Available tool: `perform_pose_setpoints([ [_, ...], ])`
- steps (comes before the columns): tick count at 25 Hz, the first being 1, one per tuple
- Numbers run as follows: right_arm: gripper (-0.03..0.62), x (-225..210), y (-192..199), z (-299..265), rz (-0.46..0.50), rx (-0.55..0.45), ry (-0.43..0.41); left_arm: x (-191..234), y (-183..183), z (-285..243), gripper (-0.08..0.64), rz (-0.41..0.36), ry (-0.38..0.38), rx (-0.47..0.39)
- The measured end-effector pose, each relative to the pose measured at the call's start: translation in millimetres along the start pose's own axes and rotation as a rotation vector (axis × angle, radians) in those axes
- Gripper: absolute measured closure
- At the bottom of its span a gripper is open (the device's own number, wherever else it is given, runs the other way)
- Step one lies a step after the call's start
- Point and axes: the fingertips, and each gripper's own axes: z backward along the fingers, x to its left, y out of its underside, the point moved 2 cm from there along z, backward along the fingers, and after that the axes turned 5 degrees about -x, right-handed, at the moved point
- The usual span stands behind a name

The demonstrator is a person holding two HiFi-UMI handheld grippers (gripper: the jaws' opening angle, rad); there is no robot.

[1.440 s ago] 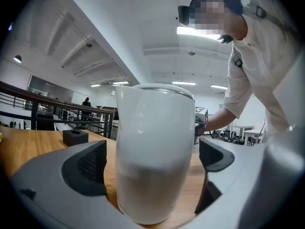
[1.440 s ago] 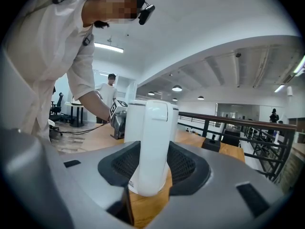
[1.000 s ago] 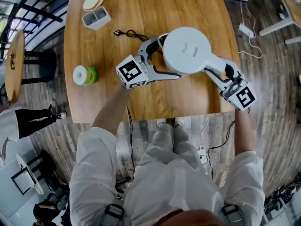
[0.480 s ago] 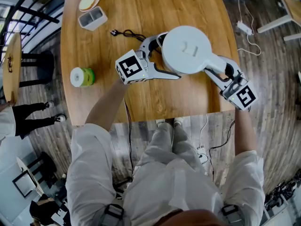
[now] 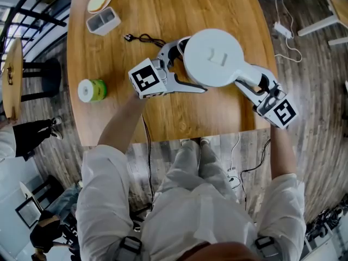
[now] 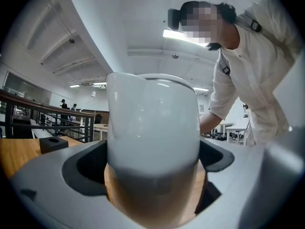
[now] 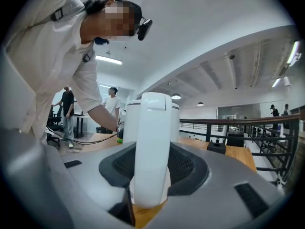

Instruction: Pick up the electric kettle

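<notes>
the white electric kettle [image 5: 213, 57] is over the wooden surface [image 5: 163, 15], toward its near edge, directly in front of the person; whether its base rests on the surface cannot be determined. the left gripper [image 5: 179, 64] approaches level from the kettle's left side. its fingers [image 6: 86, 171] are spread wide, one on each side of the round body, and their dark pads bear against the body wall. the right gripper [image 5: 254, 83] approaches from the kettle's right side. its fingers [image 7: 190, 168] are partly closed on the upright handle [image 7: 152, 147], which sits between the two textured pads with both pads pressing on it. a black cable with plug [image 5: 144, 38] lies just behind the left gripper. a green and white roll [image 5: 91, 89] sits near the surface's left edge, and a divided white container [image 5: 103, 20] stands at the far left corner.
</notes>
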Motion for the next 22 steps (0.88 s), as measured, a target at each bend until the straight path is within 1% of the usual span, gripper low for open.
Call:
perform_pose_setpoints([
  [1, 0.448, 1.2, -0.8, -0.2, 0.007, 0.004, -0.002, 0.2, -0.3, 0.0, -0.023, -0.002, -0.001, -0.001],
  [4, 0.471, 2.2, -1.1, 0.7, 0.002, 0.013, -0.001, 0.1, -1.4, -0.1, -0.023, -0.014, 0.008, 0.008],
  [7, 0.476, 1.4, 0.5, 1.4, -0.016, 0.015, -0.016, 0.4, -0.4, 0.0, -0.023, -0.012, 0.014, 0.018],
  [13, 0.48, 3.6, -0.9, 0.5, -0.053, -0.003, -0.091, 1.0, -0.3, -0.2, -0.023, -0.006, 0.023, 0.014],
  [16, 0.482, 3.7, -0.5, 0.2, -0.058, -0.004, -0.097, 0.2, 1.0, 0.5, -0.023, 0.0, 0.022, 0.025],
  [22, 0.482, 3.3, 0.3, 0.8, -0.059, 0.0, -0.099, 0.5, 0.9, 0.1, -0.023, -0.009, 0.012, 0.007],
])
